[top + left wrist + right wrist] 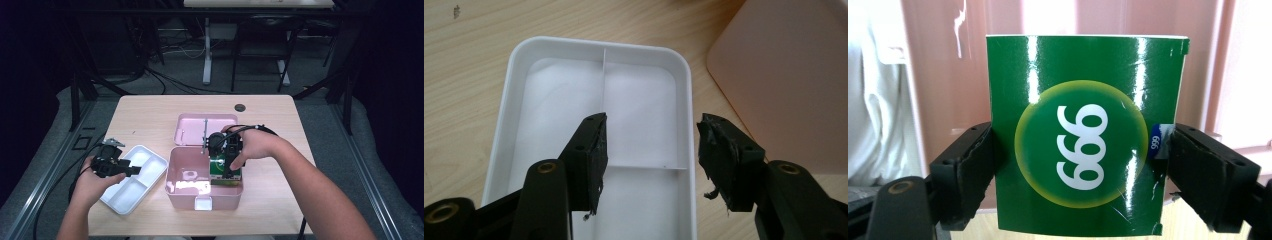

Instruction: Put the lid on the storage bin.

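Your forearms reach in at the near edge of the high view; your right gripper [226, 155] holds a green box [224, 172] inside the pink bin [186, 165], against its right wall. Left gripper view: your left gripper [651, 150] hangs wide open, empty, above the white divided tray [524, 55]. Right gripper view: both jaws clamp the green box's sides.

Green box [1083, 135], white "999" in yellow circle (upside down), small blue "999" tag
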Action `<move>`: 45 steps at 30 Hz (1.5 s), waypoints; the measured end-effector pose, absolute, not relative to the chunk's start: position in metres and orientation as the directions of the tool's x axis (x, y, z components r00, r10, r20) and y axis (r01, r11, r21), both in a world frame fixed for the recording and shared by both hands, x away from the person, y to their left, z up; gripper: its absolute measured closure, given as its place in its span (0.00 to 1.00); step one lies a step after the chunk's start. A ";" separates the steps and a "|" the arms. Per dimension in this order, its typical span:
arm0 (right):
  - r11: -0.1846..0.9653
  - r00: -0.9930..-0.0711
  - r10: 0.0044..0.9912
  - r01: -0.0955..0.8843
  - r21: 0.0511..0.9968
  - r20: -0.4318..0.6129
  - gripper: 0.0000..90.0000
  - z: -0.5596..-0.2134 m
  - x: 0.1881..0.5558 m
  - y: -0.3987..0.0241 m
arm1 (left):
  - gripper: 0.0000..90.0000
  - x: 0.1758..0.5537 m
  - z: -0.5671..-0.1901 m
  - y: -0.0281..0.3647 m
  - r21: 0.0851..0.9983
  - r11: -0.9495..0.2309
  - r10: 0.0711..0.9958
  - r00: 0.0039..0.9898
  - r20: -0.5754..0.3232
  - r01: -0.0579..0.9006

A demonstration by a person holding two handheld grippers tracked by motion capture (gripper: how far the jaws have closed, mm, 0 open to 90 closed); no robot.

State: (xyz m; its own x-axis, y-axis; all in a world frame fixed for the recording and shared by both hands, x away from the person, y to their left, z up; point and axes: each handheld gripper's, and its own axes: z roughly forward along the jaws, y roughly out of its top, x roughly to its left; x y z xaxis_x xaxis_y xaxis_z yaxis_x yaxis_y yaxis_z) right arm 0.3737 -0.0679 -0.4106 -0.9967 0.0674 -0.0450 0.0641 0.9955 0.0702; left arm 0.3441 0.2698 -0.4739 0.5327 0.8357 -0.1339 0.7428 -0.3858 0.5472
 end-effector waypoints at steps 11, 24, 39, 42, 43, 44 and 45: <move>0.994 -0.998 0.068 0.066 0.084 -0.019 0.18 -0.428 0.375 -0.070 | 0.51 0.345 -0.475 0.269 0.546 -0.388 0.834 0.535 -0.135 0.742; 0.996 -0.998 0.057 0.055 0.076 -0.021 0.17 -0.441 0.378 -0.070 | 0.51 0.345 -0.476 0.269 0.543 -0.390 0.834 0.536 -0.135 0.744; 0.993 -0.997 0.080 0.079 0.084 -0.007 0.17 -0.459 0.382 -0.072 | 0.51 0.346 -0.477 0.269 0.541 -0.391 0.833 0.536 -0.136 0.745; 0.993 -0.997 0.081 0.080 0.084 -0.005 0.17 -0.462 0.382 -0.072 | 0.51 0.346 -0.477 0.269 0.539 -0.391 0.833 0.536 -0.136 0.746; 0.993 -0.997 0.082 0.081 0.089 -0.004 0.17 -0.462 0.382 -0.073 | 0.51 0.346 -0.477 0.269 0.539 -0.392 0.833 0.536 -0.136 0.746; 0.993 -0.997 0.083 0.083 0.083 -0.002 0.17 -0.463 0.383 -0.072 | 0.51 0.346 -0.477 0.269 0.539 -0.391 0.834 0.535 -0.136 0.746; 0.993 -0.997 0.083 0.083 0.083 -0.001 0.17 -0.463 0.383 -0.072 | 0.51 0.346 -0.477 0.269 0.539 -0.392 0.833 0.536 -0.136 0.746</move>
